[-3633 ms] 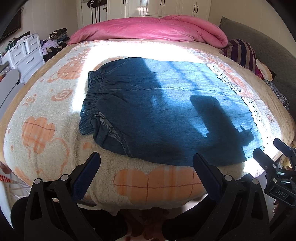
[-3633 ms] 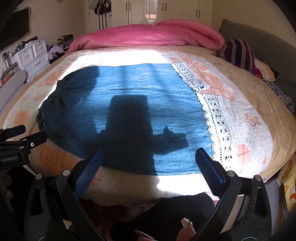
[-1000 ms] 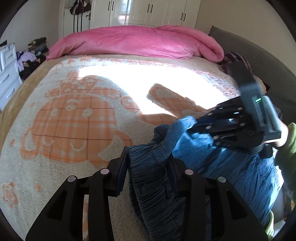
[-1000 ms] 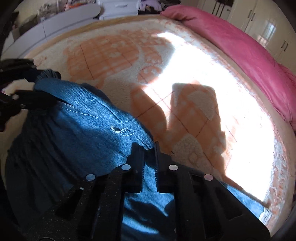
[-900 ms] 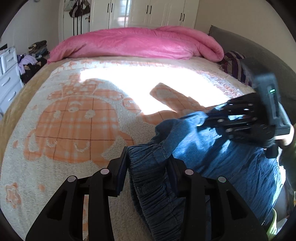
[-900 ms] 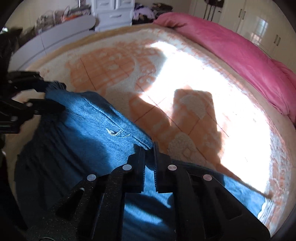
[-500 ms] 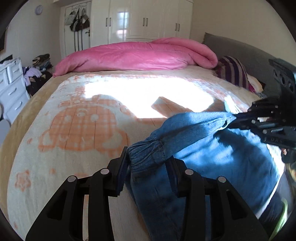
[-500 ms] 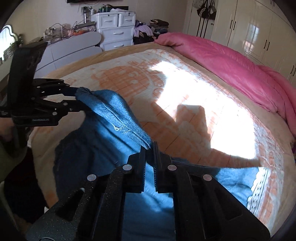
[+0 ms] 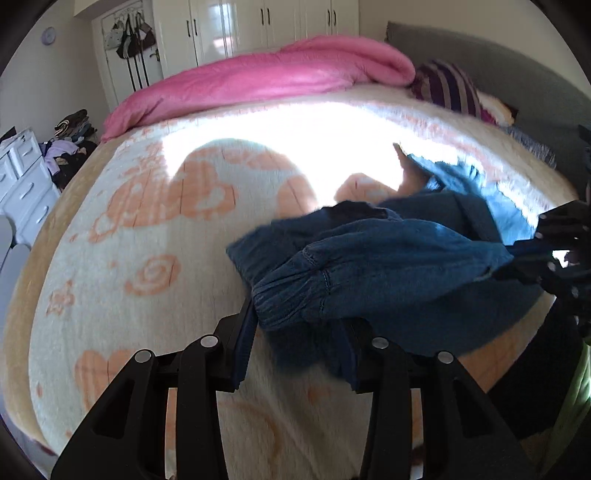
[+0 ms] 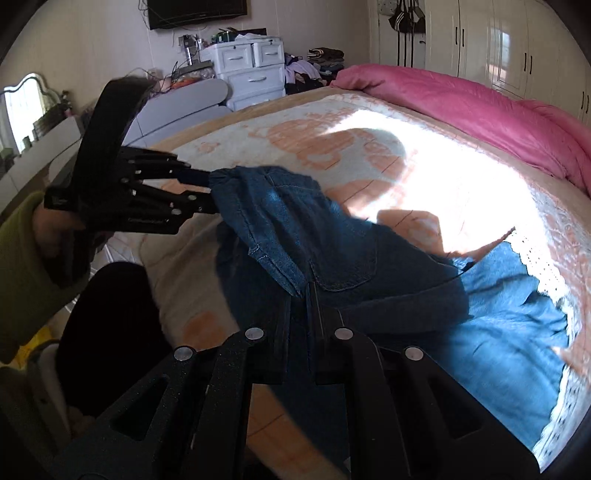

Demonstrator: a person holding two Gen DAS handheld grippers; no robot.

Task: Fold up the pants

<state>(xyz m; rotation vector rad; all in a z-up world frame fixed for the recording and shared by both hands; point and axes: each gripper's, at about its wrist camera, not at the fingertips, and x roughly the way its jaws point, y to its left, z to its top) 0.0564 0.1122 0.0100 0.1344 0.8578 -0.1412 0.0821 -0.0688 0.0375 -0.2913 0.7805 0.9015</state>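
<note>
sunlit bed (image 9: pixel 155 280), white wardrobes (image 9: pixel 266 22), drawers (image 10: pixel 251 70)

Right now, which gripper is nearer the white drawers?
Left. In the right wrist view the left gripper grips the pants at the bed's side toward the white drawers; the right gripper clamps them farther along the bed, away from the drawers.

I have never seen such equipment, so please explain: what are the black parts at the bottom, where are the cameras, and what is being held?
No robot: a person holds a two-finger gripper in each hand, each with a camera looking along its fingers. One picture is from the left gripper, the other from the right gripper. Both are shut on the waist of the pants, lifted above the blanket. A pink quilt lies at the far edge.
</note>
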